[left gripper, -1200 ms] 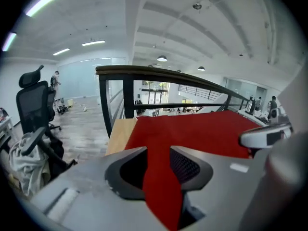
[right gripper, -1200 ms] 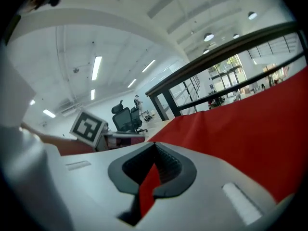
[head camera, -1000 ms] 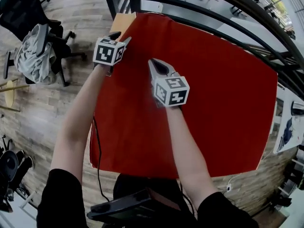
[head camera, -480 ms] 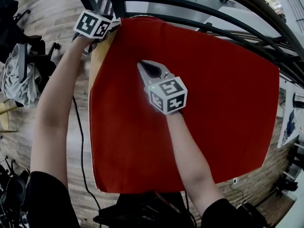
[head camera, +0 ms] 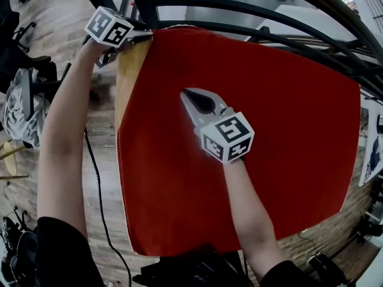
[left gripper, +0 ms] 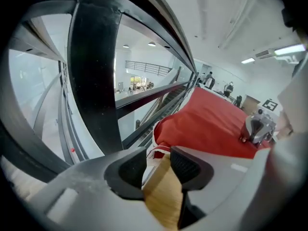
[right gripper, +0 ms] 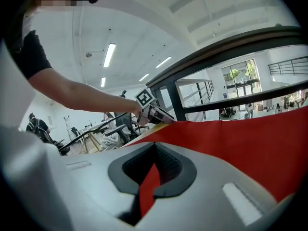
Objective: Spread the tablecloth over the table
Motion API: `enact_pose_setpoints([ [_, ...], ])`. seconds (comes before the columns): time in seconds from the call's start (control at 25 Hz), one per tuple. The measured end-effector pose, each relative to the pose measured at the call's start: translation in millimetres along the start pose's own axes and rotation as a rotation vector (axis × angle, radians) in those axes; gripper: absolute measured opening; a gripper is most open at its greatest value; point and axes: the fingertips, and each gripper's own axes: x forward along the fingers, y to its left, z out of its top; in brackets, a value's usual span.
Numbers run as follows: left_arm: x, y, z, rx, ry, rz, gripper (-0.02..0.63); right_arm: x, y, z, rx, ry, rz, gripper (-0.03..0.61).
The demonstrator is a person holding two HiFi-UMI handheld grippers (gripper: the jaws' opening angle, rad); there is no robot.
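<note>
Closing left tongs (left gripper: 158, 163) straddle tablecloth (head camera: 287, 118) corner; right tongs (head camera: 188, 95) pinch middle.

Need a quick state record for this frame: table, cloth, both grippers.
table: wooden, bare along its left edge and far-left corner
tablecloth: red, covers the rest
left gripper: at that far-left corner, jaws apart, just been closing; cloth corner at their tips, not pinched
right gripper: mid-cloth, shut on a fold of the tablecloth

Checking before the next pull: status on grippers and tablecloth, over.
Right gripper shut on red fabric tablecloth, mid-table. Left gripper open at far-left corner, jaws just closing, cloth hem and bare wooden table between. Nothing on cloth.
</note>
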Motion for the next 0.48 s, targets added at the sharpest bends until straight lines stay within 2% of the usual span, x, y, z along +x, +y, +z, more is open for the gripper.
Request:
enact_pose_setpoints([
  [0.12, -0.6, -1.8, 0.6, -0.013, 0.012, -0.067, 0.198, 0.8, 0.9, -0.6, -0.012, 0.001, 0.006, 0.011],
  [0.24, 1.3, -0.6, -0.6, 0.001, 0.057, -0.093, 0.247, -0.5, 4.1, -3.9, -0.030, 0.010, 0.012, 0.011],
  [0.36, 10.4, -3.9, -3.3, 0.034, 0.130, -0.137, 0.248, -3.3, 4.2, -4.2, -0.016, 0.001, 0.014, 0.009],
  [0.48, 14.2, -8.9, -5.1, 0.038, 0.175, -0.209, 0.192, -2.2, 3.7, -2.3, -0.008, -0.012, 0.022, 0.009],
])
